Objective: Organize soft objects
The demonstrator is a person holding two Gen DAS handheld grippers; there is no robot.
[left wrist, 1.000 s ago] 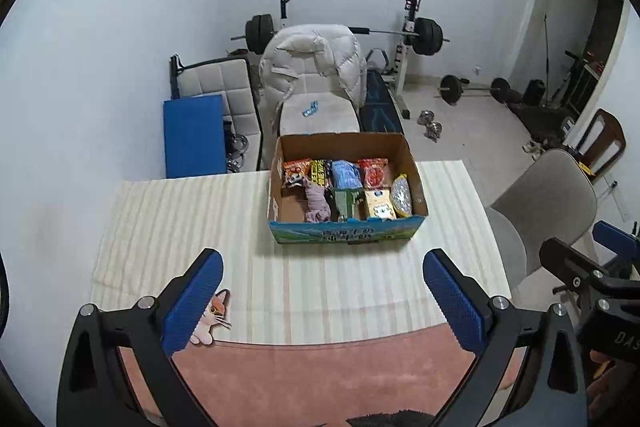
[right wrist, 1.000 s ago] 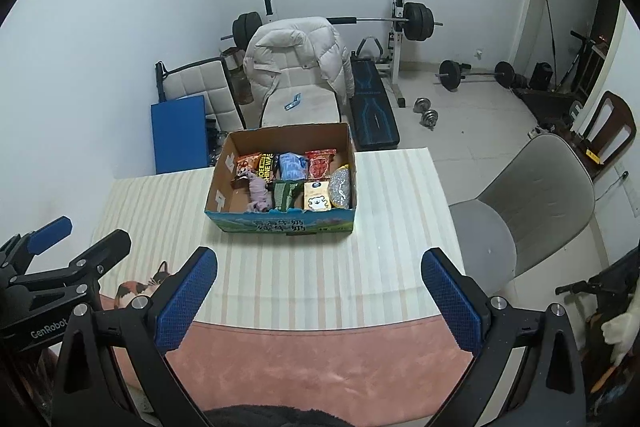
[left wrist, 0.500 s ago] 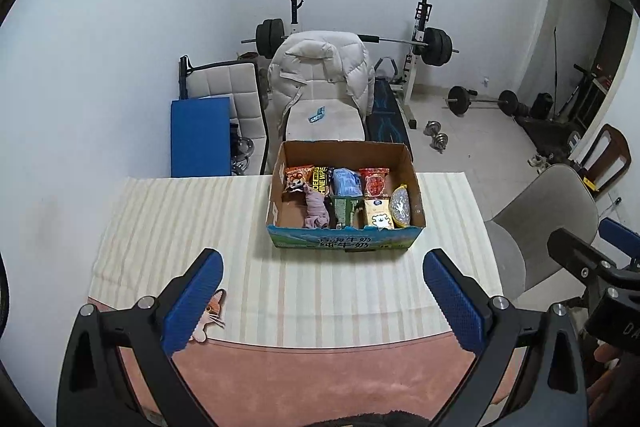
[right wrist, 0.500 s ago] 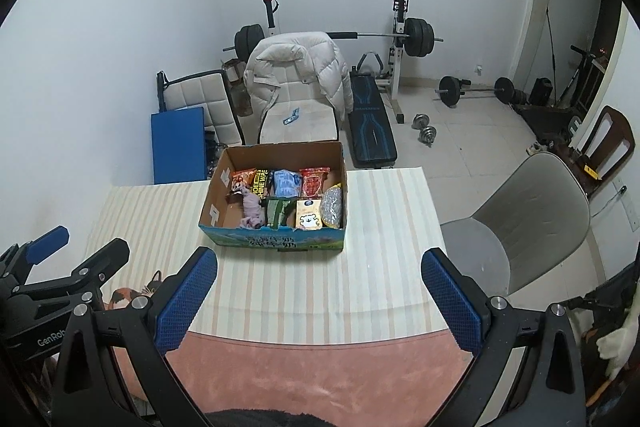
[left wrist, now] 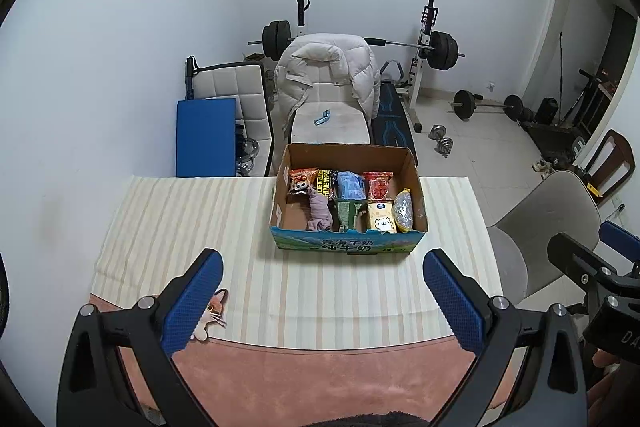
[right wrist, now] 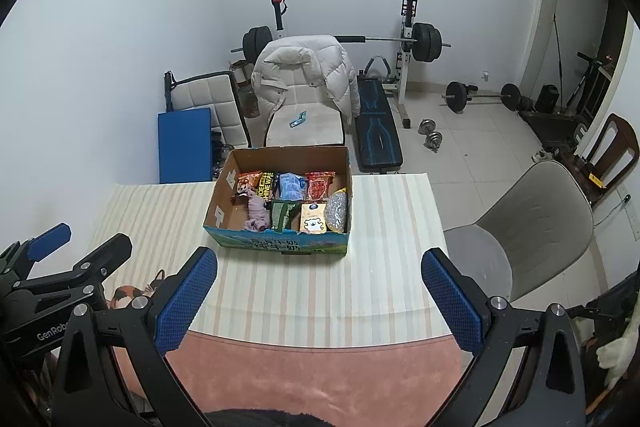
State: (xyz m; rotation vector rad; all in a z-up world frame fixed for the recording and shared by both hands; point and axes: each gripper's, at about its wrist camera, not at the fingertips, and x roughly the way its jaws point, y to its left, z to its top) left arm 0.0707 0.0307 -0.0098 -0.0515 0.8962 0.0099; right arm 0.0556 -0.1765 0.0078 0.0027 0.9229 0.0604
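An open cardboard box [left wrist: 344,246] [right wrist: 276,242] stands on the striped tablecloth [left wrist: 192,227] at the far middle of the table. It holds several snack packets, a crumpled mauve cloth [left wrist: 320,213] [right wrist: 256,213] and a green pouch [left wrist: 347,214]. A cat-shaped soft item [left wrist: 210,313] [right wrist: 136,293] lies at the near left, partly hidden by my left gripper's fingers. My left gripper [left wrist: 324,301] is open and empty, above the near table edge. My right gripper [right wrist: 320,301] is open and empty beside it.
A grey chair [left wrist: 548,227] stands at the table's right side. Behind the table are a chair with a white puffer jacket [left wrist: 328,75], a blue mat [left wrist: 206,137], a weight bench and barbells. A pink cloth [left wrist: 320,375] covers the near table edge.
Both grippers have pulled back and risen, so the box and table look smaller and farther. Both stay open and empty.
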